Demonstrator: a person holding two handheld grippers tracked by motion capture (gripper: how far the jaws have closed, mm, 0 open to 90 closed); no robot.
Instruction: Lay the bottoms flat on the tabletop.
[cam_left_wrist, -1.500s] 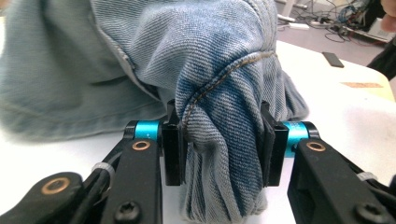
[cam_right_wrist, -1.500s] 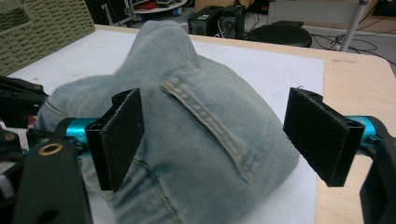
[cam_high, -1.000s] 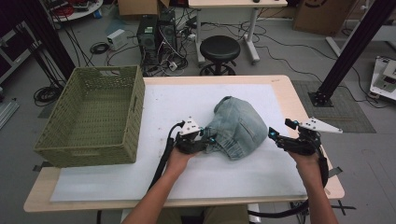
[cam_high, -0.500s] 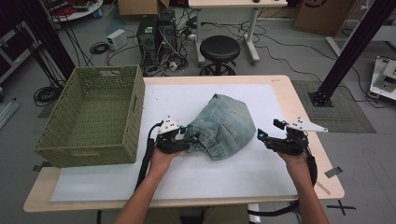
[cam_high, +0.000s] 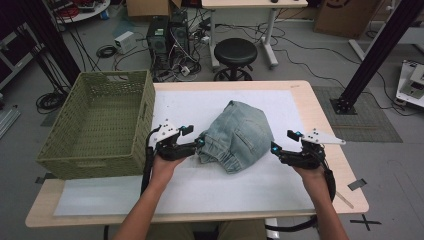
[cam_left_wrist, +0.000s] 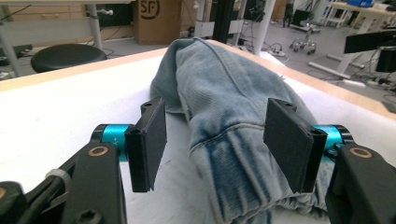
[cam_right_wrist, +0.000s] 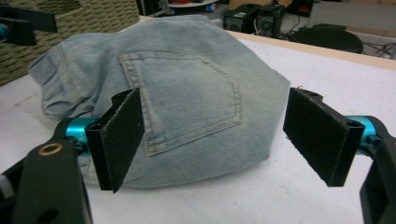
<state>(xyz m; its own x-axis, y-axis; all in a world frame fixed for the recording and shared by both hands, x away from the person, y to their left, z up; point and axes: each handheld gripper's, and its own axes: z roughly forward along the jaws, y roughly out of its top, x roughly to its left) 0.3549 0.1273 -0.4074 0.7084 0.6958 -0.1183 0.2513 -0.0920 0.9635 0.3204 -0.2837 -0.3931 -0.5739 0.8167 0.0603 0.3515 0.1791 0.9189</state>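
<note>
Jeans (cam_high: 237, 135) mid-table (cam_high: 300, 92), basket (cam_high: 100, 125) at left, stool (cam_high: 235, 52) behind table

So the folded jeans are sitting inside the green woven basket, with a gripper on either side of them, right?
Not quite. The jeans lie on the white table cover, beside the green woven basket, not inside it; the high view shows this. The left gripper and right gripper do sit on either side.
</note>
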